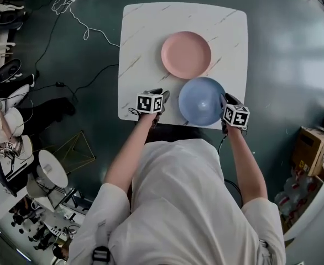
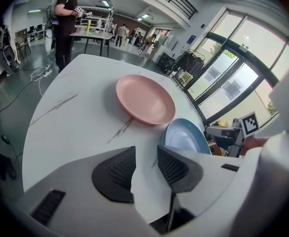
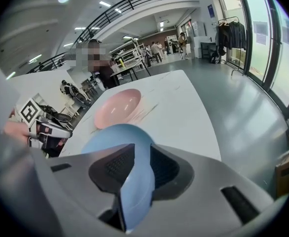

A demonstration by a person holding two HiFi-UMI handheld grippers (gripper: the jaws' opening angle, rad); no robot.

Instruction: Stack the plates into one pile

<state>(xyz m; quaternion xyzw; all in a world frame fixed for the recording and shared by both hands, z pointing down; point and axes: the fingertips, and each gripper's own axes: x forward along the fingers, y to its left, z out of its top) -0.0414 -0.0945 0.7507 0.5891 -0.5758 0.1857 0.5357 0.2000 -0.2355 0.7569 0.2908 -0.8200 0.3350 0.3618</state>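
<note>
Left gripper (image 1: 165, 97): held over the near edge of the table; the fingers (image 2: 120, 169) are set narrowly apart with nothing gripped, and only bare table top is seen in the gap.

Table (image 1: 140, 48): a white, marble-patterned top, seen below and ahead of both pairs of fingers.

Pink plate (image 1: 186, 54): laid flat on the table, ahead of the left fingers and a little to their right, well apart from them; it is seen ahead and to the left of the right fingers, untouched by either pair.

Blue plate (image 1: 202, 100): placed between the two grippers at the near side of the table, just to the right of the left fingers and not touched by them. Its right rim is taken between the right fingers. Its far rim is seen against the near rim of the pink plate; whether the two touch cannot be told, nor whether the blue plate is raised off the table.

Right gripper (image 1: 224, 99): the fingers (image 3: 110, 167) are closed on the blue plate's rim, with one pad pressed to each face of it.
</note>
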